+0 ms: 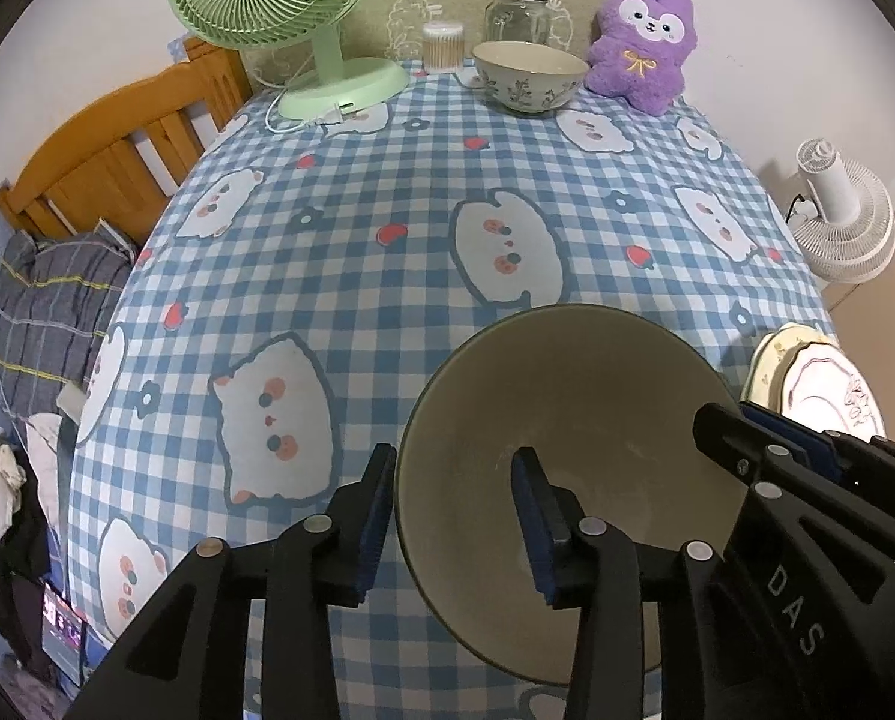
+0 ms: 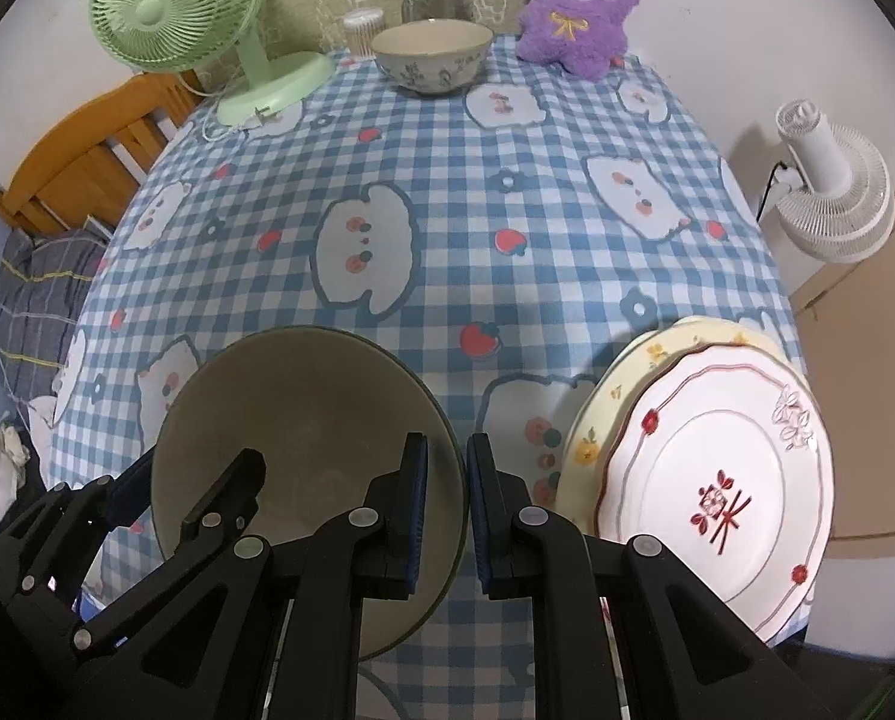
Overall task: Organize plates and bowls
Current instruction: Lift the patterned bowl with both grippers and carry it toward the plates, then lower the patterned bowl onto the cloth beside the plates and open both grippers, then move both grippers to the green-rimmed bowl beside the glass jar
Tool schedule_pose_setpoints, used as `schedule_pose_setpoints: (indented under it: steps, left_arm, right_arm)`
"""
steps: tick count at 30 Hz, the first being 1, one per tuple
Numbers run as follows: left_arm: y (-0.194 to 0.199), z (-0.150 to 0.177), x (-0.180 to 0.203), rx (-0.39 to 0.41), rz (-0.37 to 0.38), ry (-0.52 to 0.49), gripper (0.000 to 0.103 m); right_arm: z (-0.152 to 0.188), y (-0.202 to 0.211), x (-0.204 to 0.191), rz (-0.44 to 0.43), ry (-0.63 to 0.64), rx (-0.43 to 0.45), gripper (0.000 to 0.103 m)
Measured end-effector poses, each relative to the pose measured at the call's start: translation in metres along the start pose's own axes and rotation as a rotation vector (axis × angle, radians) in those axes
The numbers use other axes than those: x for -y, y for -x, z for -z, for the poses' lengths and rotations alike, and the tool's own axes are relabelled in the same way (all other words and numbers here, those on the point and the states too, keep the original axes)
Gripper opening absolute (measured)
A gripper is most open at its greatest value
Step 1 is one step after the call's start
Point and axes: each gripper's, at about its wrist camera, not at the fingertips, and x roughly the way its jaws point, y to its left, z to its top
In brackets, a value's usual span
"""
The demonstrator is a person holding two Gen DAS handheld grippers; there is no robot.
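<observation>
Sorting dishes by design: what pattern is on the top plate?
White top plate with red flowers and a red rim line; clearest in the right wrist view.

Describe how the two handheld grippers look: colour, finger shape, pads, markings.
Both the left gripper and right gripper are matte black, with slotted angular linkage arms joined by round silver pins. Each flat finger carries a ribbed dark blue pad. White letters "DAS" mark one body.

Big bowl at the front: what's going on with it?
A person works two sets of tongs on the big bowl. The right tongs pinch its rim on the side nearer the plates; the left tongs stand open astride the opposite rim. Two stacked plates lie beside it, and a small bowl sits well behind.
</observation>
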Motion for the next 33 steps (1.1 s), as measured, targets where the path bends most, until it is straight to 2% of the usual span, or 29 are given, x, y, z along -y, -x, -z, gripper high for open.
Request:
schedule_pose_setpoints:
  steps: [3, 4, 6, 7, 8, 13, 15, 17, 22, 28, 31, 33]
  left_arm:
    - [0.008, -0.001, -0.001, 0.014, 0.000, 0.006, 0.046]
    - [0.011, -0.001, -0.001, 0.019, -0.001, 0.007, 0.048]
    - [0.019, -0.003, 0.000, 0.033, 0.001, 0.009, 0.051]
    - [0.024, -0.003, -0.001, 0.043, 0.002, 0.013, 0.053]
    - [0.028, -0.004, -0.001, 0.052, 0.001, 0.015, 0.053]
    - [0.054, -0.011, 0.000, 0.101, -0.002, 0.023, 0.057]
    - [0.065, -0.015, 0.000, 0.124, 0.000, 0.024, 0.059]
    - [0.076, -0.019, 0.001, 0.154, 0.001, 0.020, 0.063]
    - [0.102, -0.032, 0.003, 0.204, 0.019, 0.003, 0.069]
    - [0.123, -0.057, 0.004, 0.248, 0.049, -0.033, 0.072]
    - [0.133, -0.070, 0.003, 0.266, 0.072, -0.054, 0.082]
    - [0.138, -0.077, 0.003, 0.281, 0.090, -0.069, 0.085]
  right_arm:
    - [0.000, 0.011, -0.001, -0.006, 0.021, 0.027, 0.018]
    - [0.000, 0.015, -0.002, -0.014, 0.024, 0.035, 0.022]
    - [0.000, 0.024, -0.001, -0.027, 0.024, 0.055, 0.041]
    - [-0.001, 0.029, -0.001, -0.034, 0.022, 0.069, 0.054]
    - [0.000, 0.036, 0.000, -0.043, 0.020, 0.097, 0.059]
    - [-0.006, 0.065, -0.005, -0.060, 0.041, 0.156, 0.061]
    - [-0.010, 0.078, -0.005, -0.064, 0.045, 0.181, 0.064]
    - [-0.014, 0.090, -0.006, -0.063, 0.045, 0.205, 0.071]
    - [-0.024, 0.118, -0.007, -0.055, 0.031, 0.256, 0.078]
    - [-0.042, 0.143, -0.006, -0.021, -0.023, 0.306, 0.079]
    - [-0.051, 0.154, -0.008, -0.010, -0.038, 0.325, 0.079]
    - [-0.059, 0.162, -0.009, -0.001, -0.050, 0.347, 0.079]
